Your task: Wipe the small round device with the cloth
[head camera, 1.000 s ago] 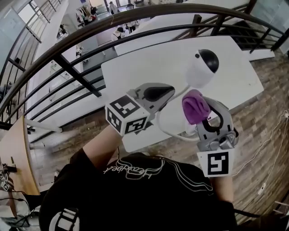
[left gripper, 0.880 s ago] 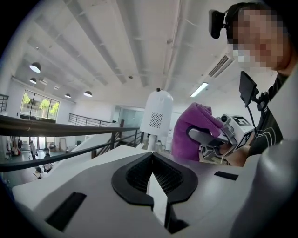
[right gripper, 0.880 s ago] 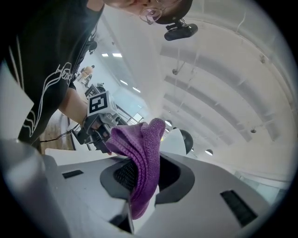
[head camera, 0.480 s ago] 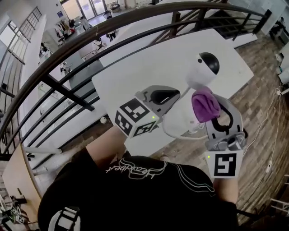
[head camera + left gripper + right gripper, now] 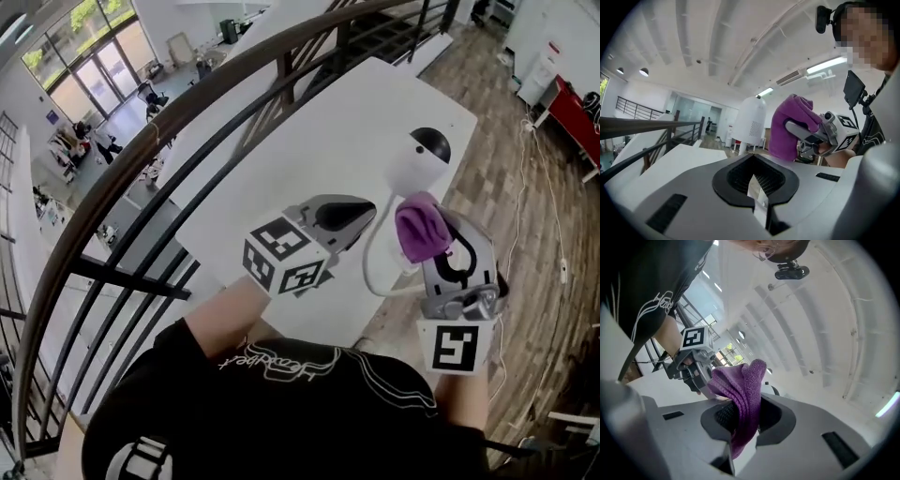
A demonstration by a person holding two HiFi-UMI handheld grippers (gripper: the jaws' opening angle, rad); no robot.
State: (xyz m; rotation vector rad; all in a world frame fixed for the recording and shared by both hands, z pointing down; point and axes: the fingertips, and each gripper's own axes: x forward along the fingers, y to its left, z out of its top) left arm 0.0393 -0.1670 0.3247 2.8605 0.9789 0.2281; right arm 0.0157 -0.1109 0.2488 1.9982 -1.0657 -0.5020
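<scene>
Head view: purple cloth held against the small round device over a white surface.
Since half a second ago the camera has swung, so the surface and the railing slant differently, while both grippers, the cloth and the device keep their arrangement. Nearest, the left hand-held gripper has its jaws closed on the white cable, which loops down toward the right one. The right hand-held gripper clamps the bunched cloth, whose upper fold meets the device just beyond the left gripper's tip. The cloth hides the device's lower body; in the right gripper view only a dark sliver of the device shows past the fold. The cloth also buries the right fingertips. Whether the device rests on the surface or is held clear of it cannot be told.
</scene>
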